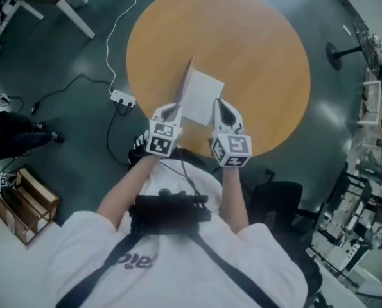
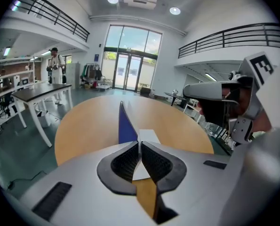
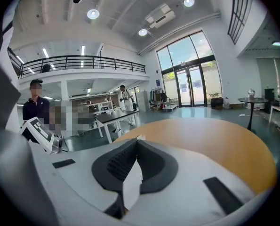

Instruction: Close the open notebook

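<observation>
Notebook [image 1: 202, 94], one only, lies open near the person's side of the single round wooden table [image 1: 255, 50], between two handheld grippers. Its long axis runs away from the person, with the far end leaning slightly to the right in the head view. The blue cover [image 2: 125, 126] on the left stands raised almost on edge, its inner face turned toward the white page [image 2: 148, 136], which lies flat on the tabletop. The left gripper [image 1: 170, 112] has its jaws pinched together on the near edge of that raised cover. The right gripper [image 1: 220, 104] sits at the right edge of the page, its jaw tips drawn together with white paper showing between them. Each gripper carries one cube with square markers, the left cube [image 1: 164, 138] and the right cube [image 1: 232, 149], two cubes in all. On the floor to the left of the table lies one white power strip [image 1: 122, 98] with its cable.
</observation>
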The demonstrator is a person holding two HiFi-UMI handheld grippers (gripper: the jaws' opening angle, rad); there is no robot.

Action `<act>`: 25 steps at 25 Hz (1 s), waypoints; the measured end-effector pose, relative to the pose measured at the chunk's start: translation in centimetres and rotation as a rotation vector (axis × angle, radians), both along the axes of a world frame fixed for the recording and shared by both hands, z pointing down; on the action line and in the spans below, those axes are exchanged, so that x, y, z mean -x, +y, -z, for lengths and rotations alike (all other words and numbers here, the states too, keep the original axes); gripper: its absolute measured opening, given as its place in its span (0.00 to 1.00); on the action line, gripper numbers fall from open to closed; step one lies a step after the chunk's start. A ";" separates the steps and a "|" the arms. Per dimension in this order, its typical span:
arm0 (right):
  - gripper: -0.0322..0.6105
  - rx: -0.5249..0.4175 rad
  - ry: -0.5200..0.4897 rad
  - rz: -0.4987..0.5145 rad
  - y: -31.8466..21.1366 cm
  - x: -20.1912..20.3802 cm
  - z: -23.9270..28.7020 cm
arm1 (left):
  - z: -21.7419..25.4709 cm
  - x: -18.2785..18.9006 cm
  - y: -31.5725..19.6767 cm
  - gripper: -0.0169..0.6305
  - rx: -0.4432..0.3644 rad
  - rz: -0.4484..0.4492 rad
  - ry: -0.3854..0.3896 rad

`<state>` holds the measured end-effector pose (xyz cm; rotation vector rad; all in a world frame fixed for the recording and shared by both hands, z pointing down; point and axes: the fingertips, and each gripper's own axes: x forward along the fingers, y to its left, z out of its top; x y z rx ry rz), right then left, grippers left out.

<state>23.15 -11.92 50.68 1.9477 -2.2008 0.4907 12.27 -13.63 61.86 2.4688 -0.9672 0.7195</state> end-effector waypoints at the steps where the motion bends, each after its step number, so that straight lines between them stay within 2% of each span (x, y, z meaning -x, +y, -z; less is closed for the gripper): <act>1: 0.09 -0.003 -0.001 -0.021 0.4 -0.6 0.1 | 0.0 -0.5 0.4 0.09 0.005 -0.021 0.003; 11: 0.09 0.024 -0.026 -0.186 5.0 -6.5 -1.5 | -2.4 -7.0 4.2 0.08 0.055 -0.209 -0.016; 17: 0.09 0.035 -0.036 -0.207 5.7 -7.0 -2.1 | -5.6 -9.7 5.8 0.09 0.090 -0.308 -0.076; 22: 0.09 0.050 -0.026 -0.199 6.7 -7.7 -2.2 | -9.5 -11.8 8.0 0.09 0.158 -0.364 -0.144; 25: 0.09 0.056 -0.028 -0.205 6.6 -7.7 -2.4 | -10.0 -12.5 8.3 0.09 0.173 -0.406 -0.169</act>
